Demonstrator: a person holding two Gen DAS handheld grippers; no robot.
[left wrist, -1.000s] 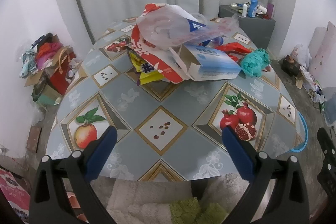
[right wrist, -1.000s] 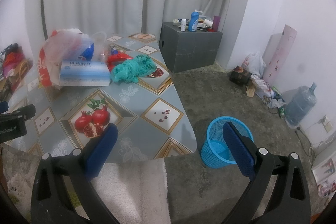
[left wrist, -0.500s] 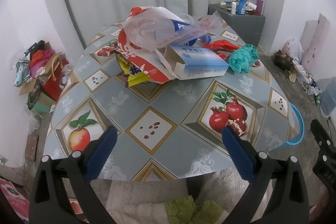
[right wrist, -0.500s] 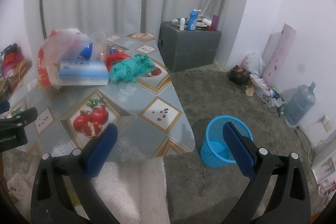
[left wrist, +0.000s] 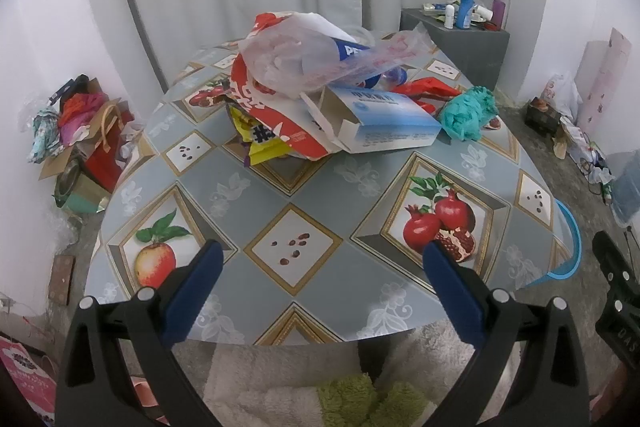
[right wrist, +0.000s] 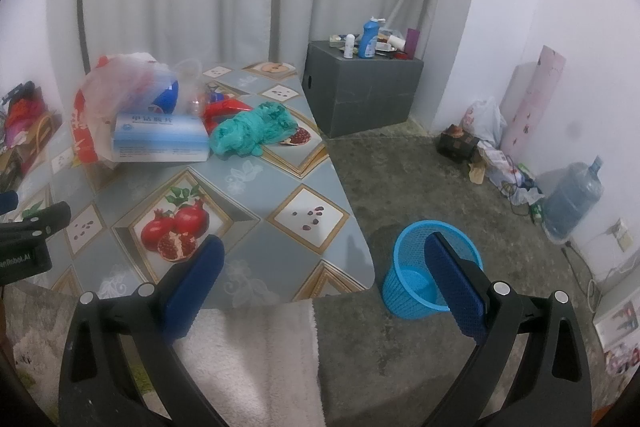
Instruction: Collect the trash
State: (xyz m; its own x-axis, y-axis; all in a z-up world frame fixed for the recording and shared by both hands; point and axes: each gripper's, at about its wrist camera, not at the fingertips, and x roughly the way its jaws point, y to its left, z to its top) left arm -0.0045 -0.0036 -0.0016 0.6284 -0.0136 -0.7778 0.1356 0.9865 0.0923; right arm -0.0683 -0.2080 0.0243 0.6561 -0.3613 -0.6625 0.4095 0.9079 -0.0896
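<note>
- Trash (left wrist: 320, 99) sits in one messy heap at the far end of the table (left wrist: 304, 195): a clear bag (left wrist: 304, 59) on top, a blue and white box (left wrist: 384, 123) leaning out, a yellow wrapper (left wrist: 260, 143) poking from under, and a crumpled teal ball (left wrist: 468, 111) just beside the box.
- Your left gripper (left wrist: 320, 267) hangs over the near table edge with its fingers wide apart, holding nothing.
- Your right gripper (right wrist: 324, 263) is wide apart too, and empty, off the table corner.
- Down on the floor stands the blue bin (right wrist: 416, 287), beside the table and well apart from the heap.
- Watch out: if you tug a bottom piece, I think the heap may tip and slide off the table.
- The clear bag looks thin and slippery, so it may slip out of your fingers.
- The box is open at one end, so a squeeze there may crush it.
</note>
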